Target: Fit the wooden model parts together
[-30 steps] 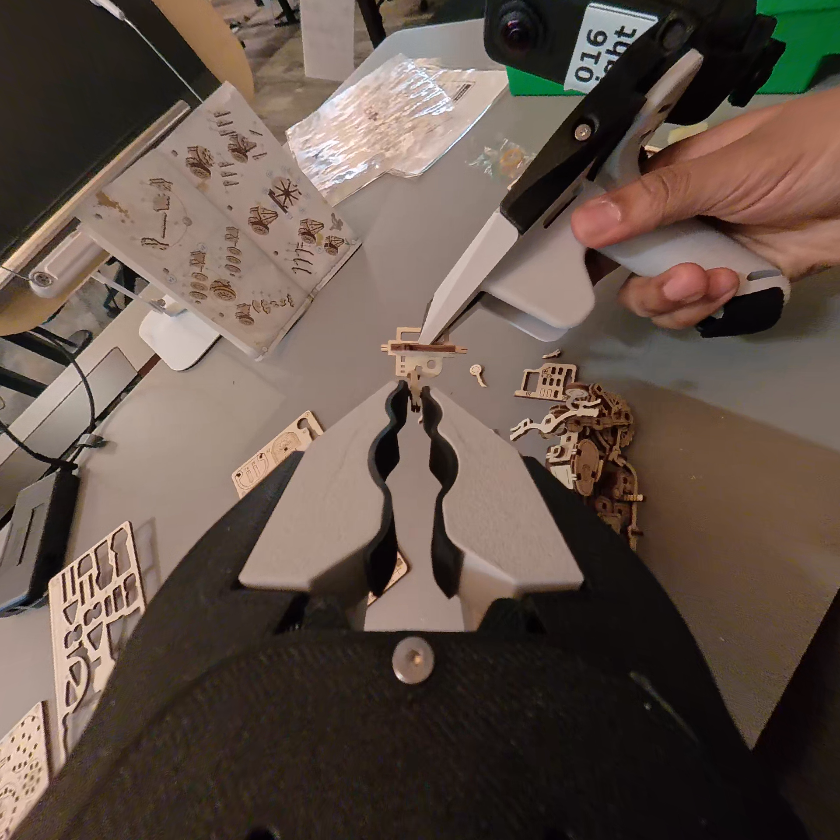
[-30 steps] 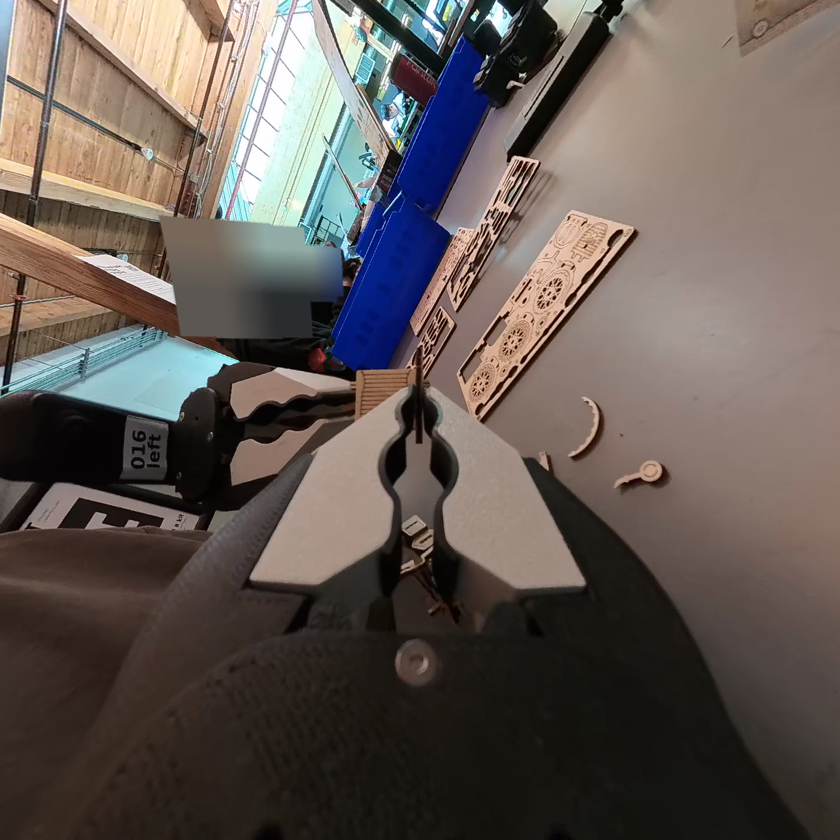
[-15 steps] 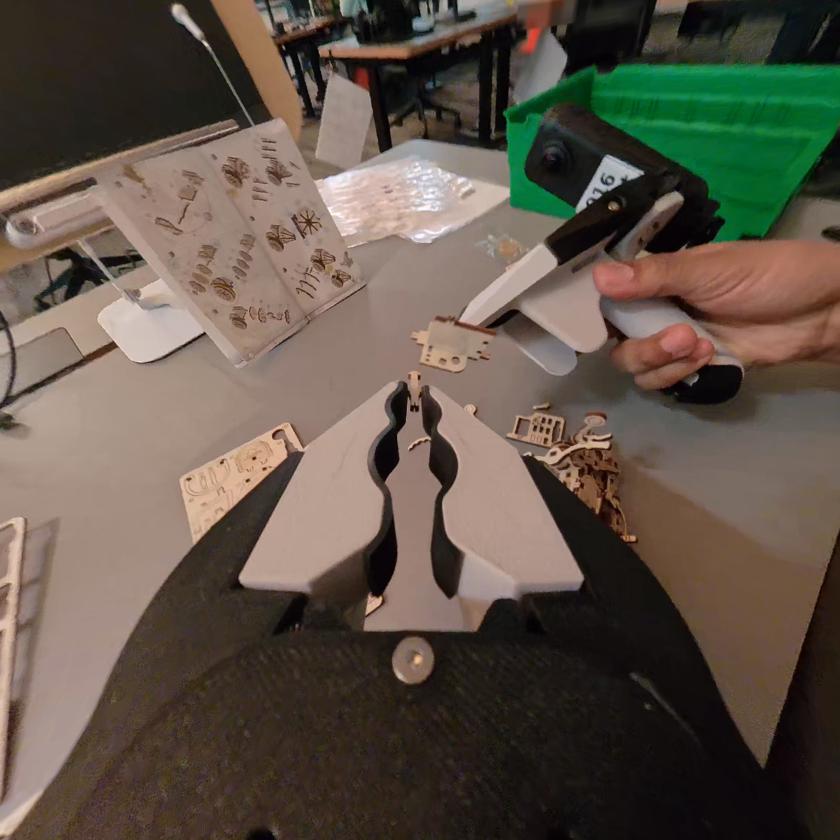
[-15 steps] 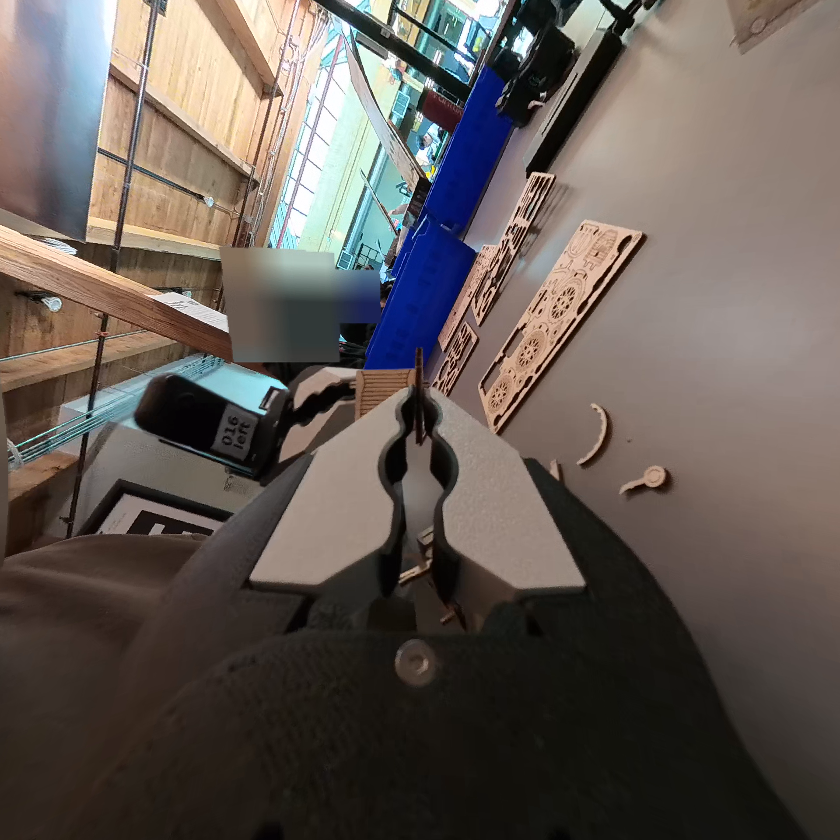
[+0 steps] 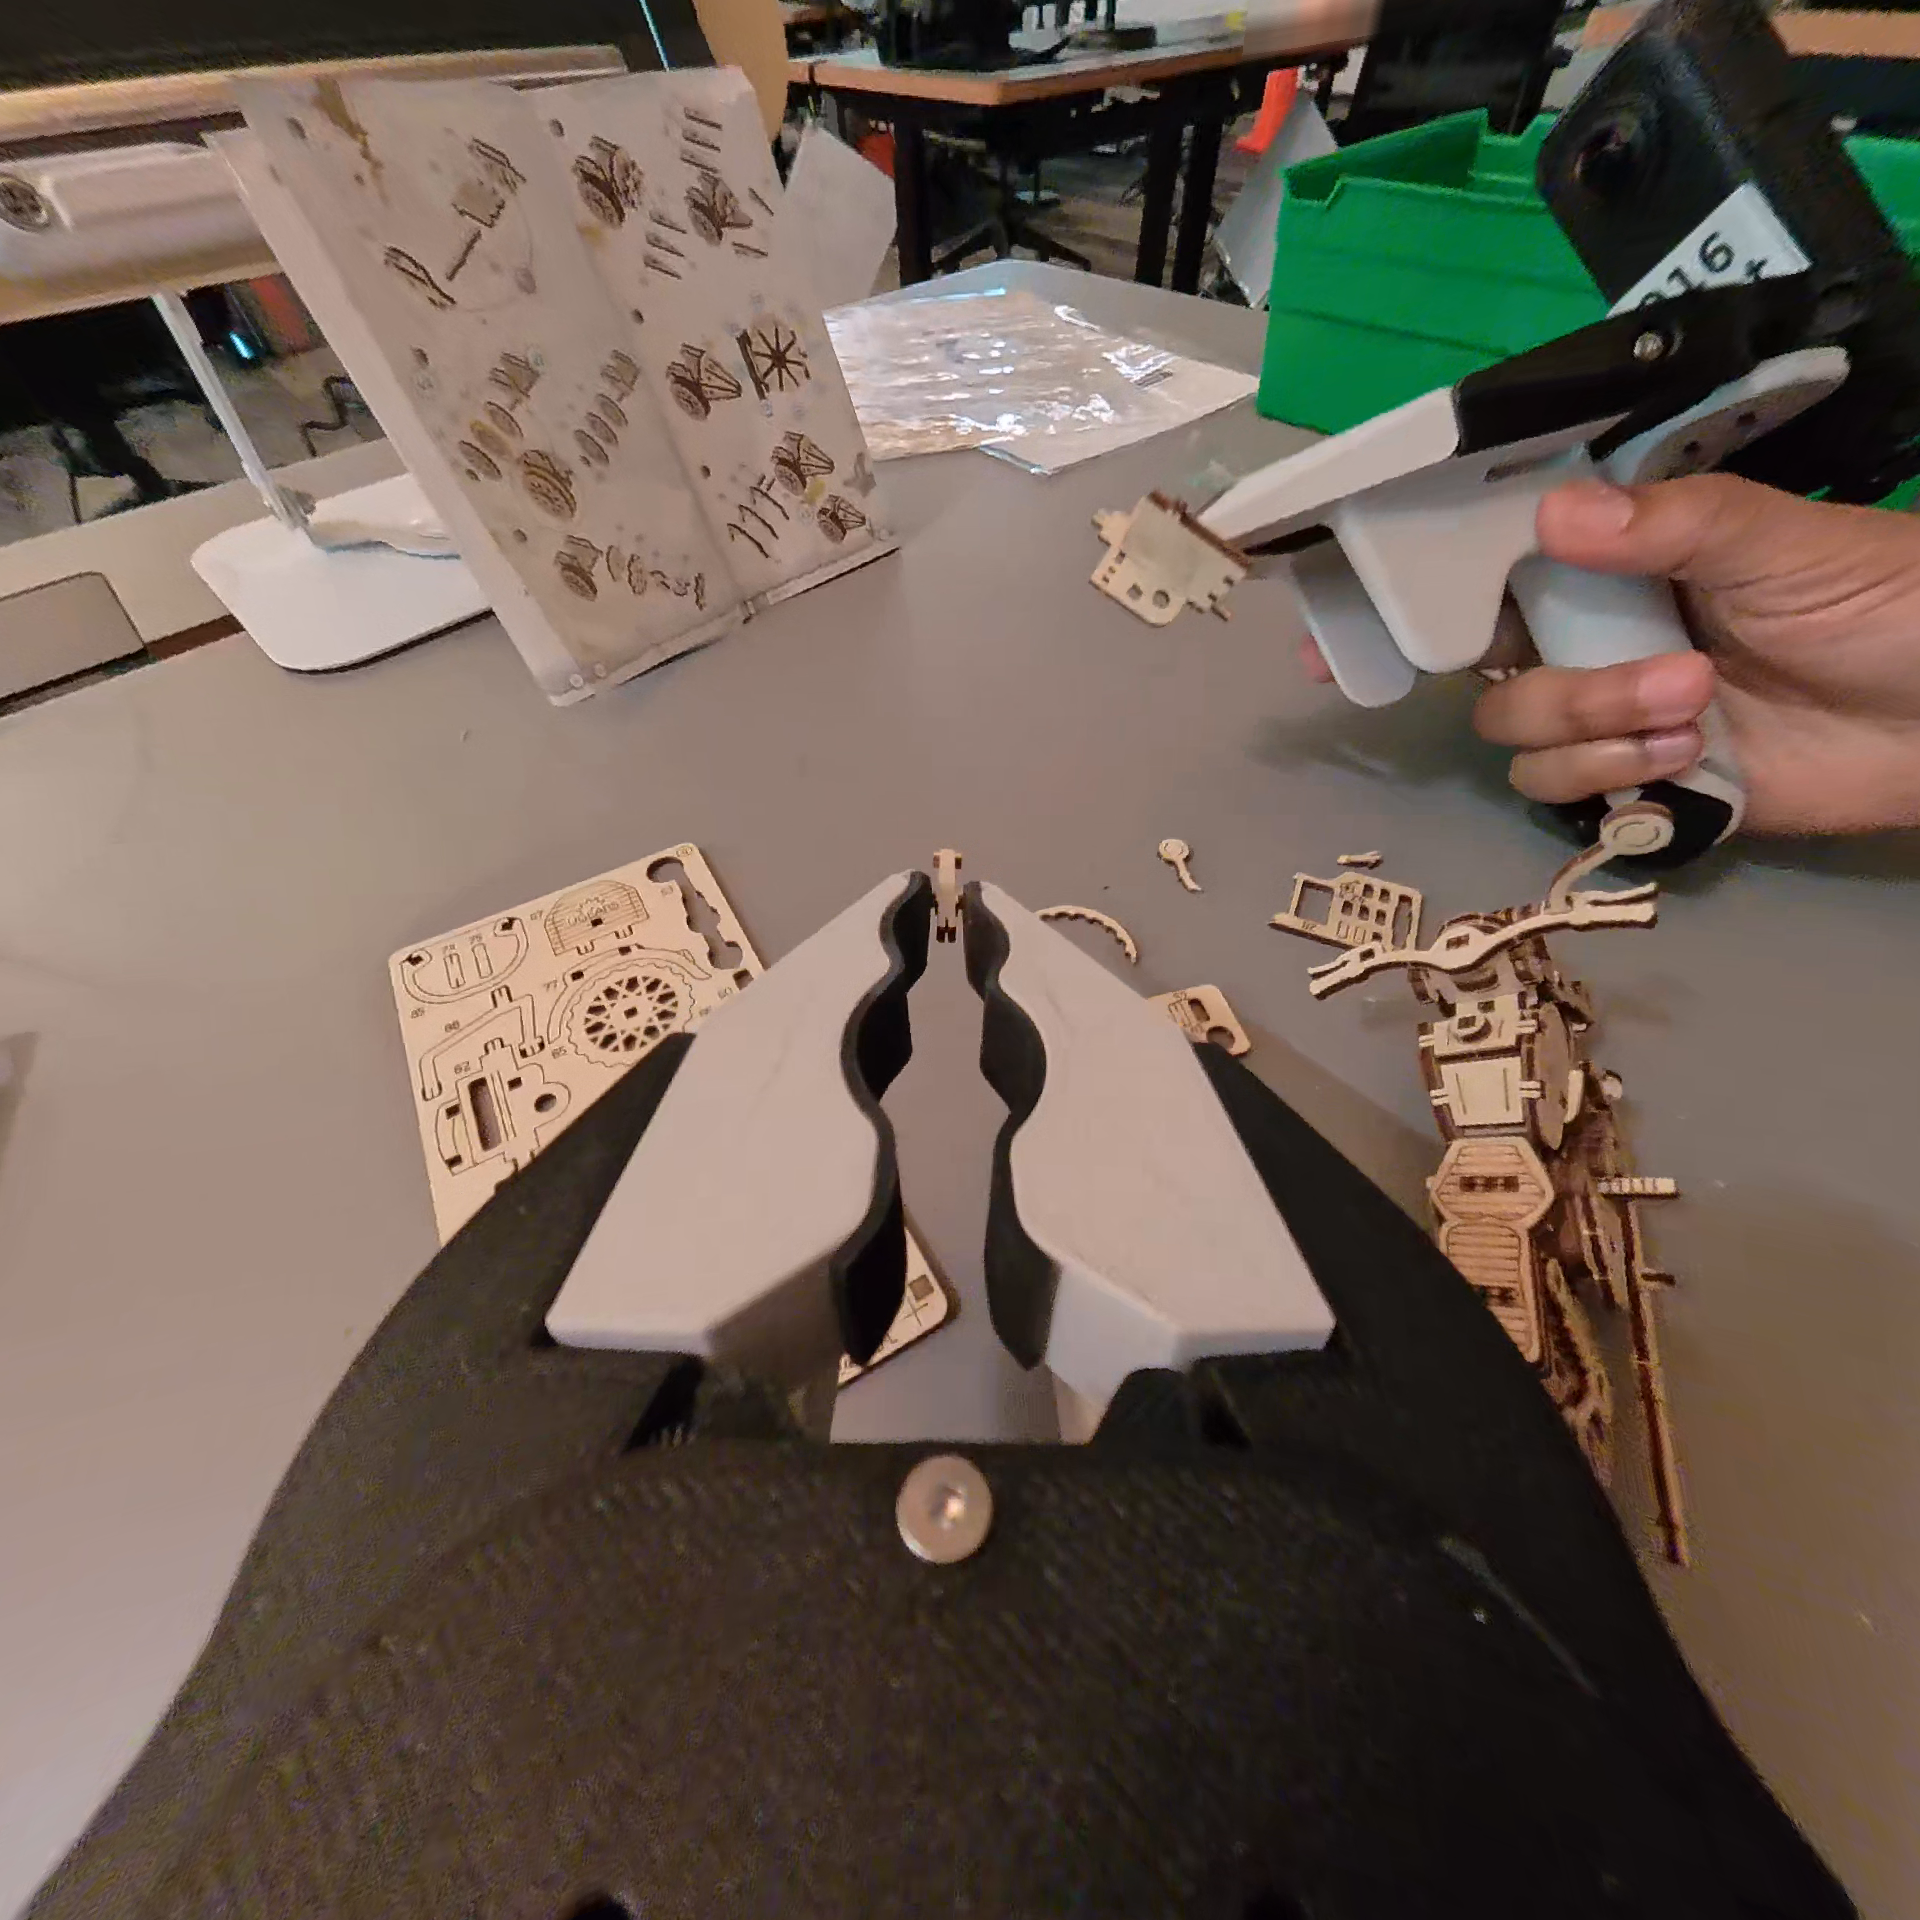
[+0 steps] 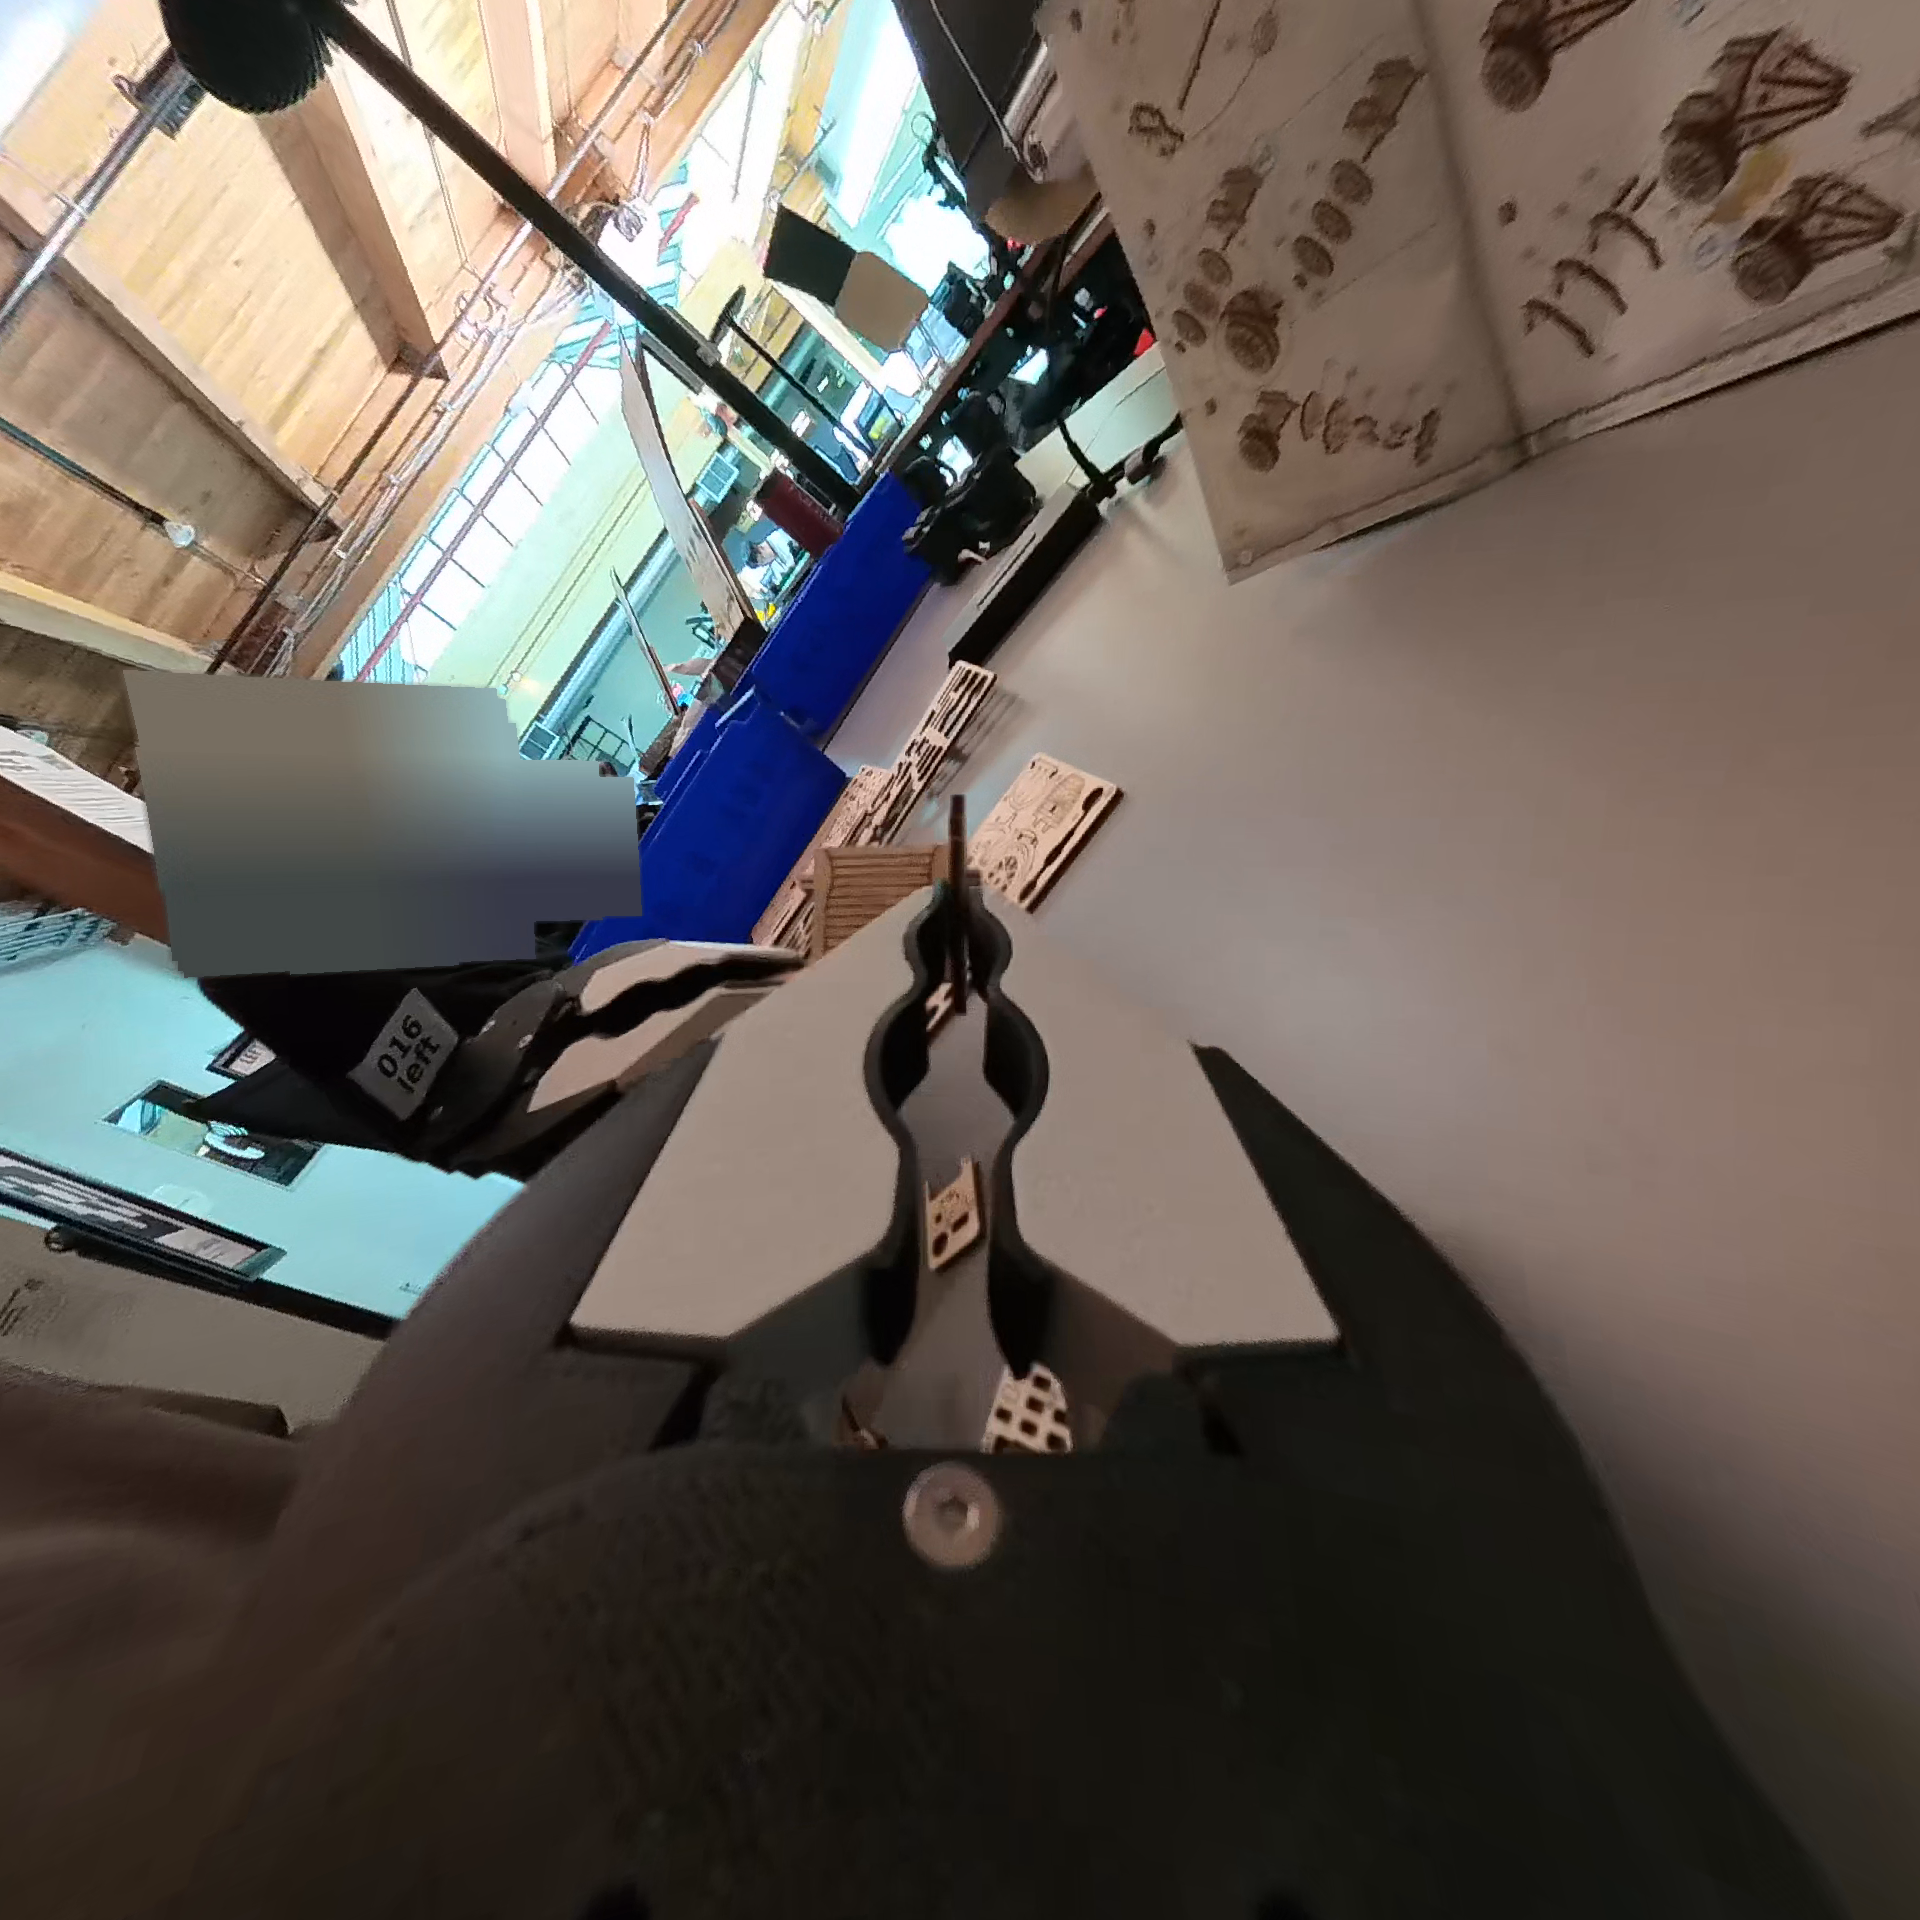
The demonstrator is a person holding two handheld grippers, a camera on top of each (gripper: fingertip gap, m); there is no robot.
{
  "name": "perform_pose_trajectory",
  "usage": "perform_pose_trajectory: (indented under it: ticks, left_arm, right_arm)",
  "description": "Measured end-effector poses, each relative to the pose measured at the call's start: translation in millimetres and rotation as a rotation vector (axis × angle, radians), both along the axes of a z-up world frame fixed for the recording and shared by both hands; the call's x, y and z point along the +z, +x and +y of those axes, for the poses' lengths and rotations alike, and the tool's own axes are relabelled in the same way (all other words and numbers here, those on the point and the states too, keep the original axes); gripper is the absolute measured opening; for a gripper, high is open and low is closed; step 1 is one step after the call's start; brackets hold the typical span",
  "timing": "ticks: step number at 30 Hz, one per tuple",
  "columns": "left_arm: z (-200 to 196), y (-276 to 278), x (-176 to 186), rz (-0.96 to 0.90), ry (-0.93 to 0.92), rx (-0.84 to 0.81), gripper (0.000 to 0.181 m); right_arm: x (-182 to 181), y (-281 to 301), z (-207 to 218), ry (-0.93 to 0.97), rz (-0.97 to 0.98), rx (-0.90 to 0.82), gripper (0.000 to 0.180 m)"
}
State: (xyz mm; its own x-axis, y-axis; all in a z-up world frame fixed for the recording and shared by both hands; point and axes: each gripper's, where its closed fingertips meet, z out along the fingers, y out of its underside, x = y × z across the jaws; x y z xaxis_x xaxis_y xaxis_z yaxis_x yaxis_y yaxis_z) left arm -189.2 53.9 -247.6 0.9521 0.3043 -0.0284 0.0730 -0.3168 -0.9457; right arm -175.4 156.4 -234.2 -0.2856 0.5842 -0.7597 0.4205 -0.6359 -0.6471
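My left gripper (image 5: pixel 945 902) is shut on a small wooden peg piece (image 5: pixel 948 881), held upright just above the grey table (image 5: pixel 312 831). My right gripper (image 5: pixel 1218 528) is higher, at the far right, held by a hand. It is shut on a flat wooden plate part (image 5: pixel 1162 566) with tabs and holes, well apart from the peg. In the right wrist view my right gripper (image 6: pixel 956 927) pinches this plate edge-on (image 6: pixel 956 852), with a slatted face (image 6: pixel 878 891) to its left. The left gripper (image 6: pixel 748 968) shows behind it. A partly built wooden motorcycle (image 5: pixel 1507 1091) lies on its side to the right.
A parts sheet (image 5: pixel 551 1018) lies left of my left gripper. Loose bits lie ahead: an arc (image 5: pixel 1086 925), a key shape (image 5: pixel 1179 860), a window piece (image 5: pixel 1345 914). An instruction booklet on a stand (image 5: pixel 582 395), a plastic bag (image 5: pixel 1018 364) and a green bin (image 5: pixel 1434 270) stand at the back. The partly built wooden motorcycle (image 5: pixel 1507 1091) lies around 10 cm away from my left fingertips.
The plate part and the peg, touching one second ago, have come apart. My right gripper has lifted the plate up and to the right. My left gripper has drawn back with the peg.
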Motion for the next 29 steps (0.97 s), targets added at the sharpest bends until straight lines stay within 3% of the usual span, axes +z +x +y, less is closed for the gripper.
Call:
perform_pose_trajectory:
  ticks: [7,29]
  left_arm:
    - [5.2,3.3,-3.4,0.038,-0.036,-0.01,0.004]
    - [1.3,-9.2,-4.6,-0.103,0.006,0.02,0.004]
  right_arm:
    - [-5.7,-0.4,-0.7,-0.044,-0.006,0.0,0.001]
    - [-18.3,-7.8,1.4,0.014,-0.06,-0.031,0.002]
